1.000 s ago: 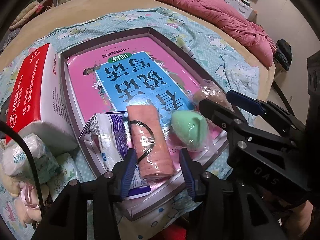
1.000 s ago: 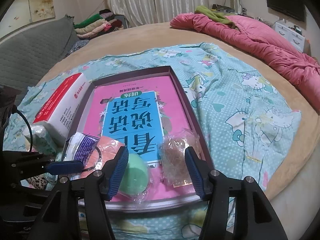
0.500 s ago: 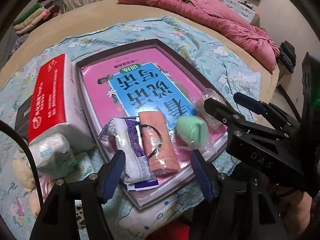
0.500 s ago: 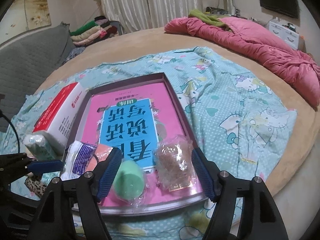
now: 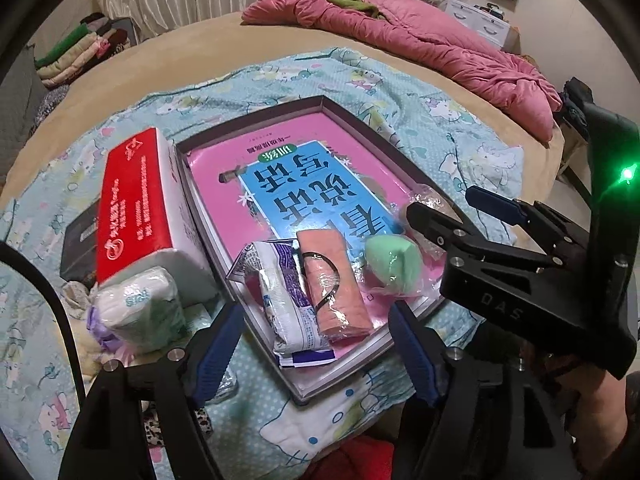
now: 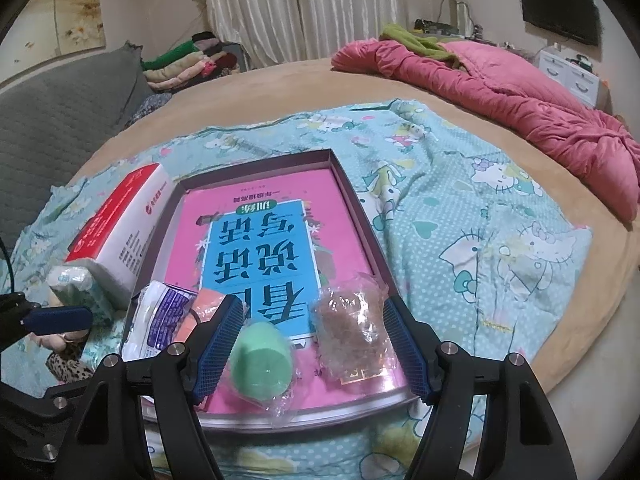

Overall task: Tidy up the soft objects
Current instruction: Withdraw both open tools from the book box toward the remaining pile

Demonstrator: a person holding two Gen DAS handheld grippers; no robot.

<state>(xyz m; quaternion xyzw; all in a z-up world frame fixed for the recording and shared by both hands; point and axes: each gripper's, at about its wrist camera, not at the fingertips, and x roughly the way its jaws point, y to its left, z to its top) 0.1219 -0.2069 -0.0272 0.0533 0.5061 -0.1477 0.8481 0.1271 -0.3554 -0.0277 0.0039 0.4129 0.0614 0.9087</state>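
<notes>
Now both tools angled down, spread, empty.

A round bed with a tan cover carries a light blue cartoon-print sheet and a crumpled pink quilt. On the sheet lie a shallow grey box lid and, just beside it, a red and white carton.

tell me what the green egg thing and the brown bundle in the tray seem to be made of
Green egg: likely soft matte foam, a sponge by its smooth, even surface, inside a clear glossy wrapper. Brown bundle: coarse, fuzzy fibre, perhaps a scrubber or hair piece; it is bagged in crinkled clear plastic, so hard to tell.
</notes>
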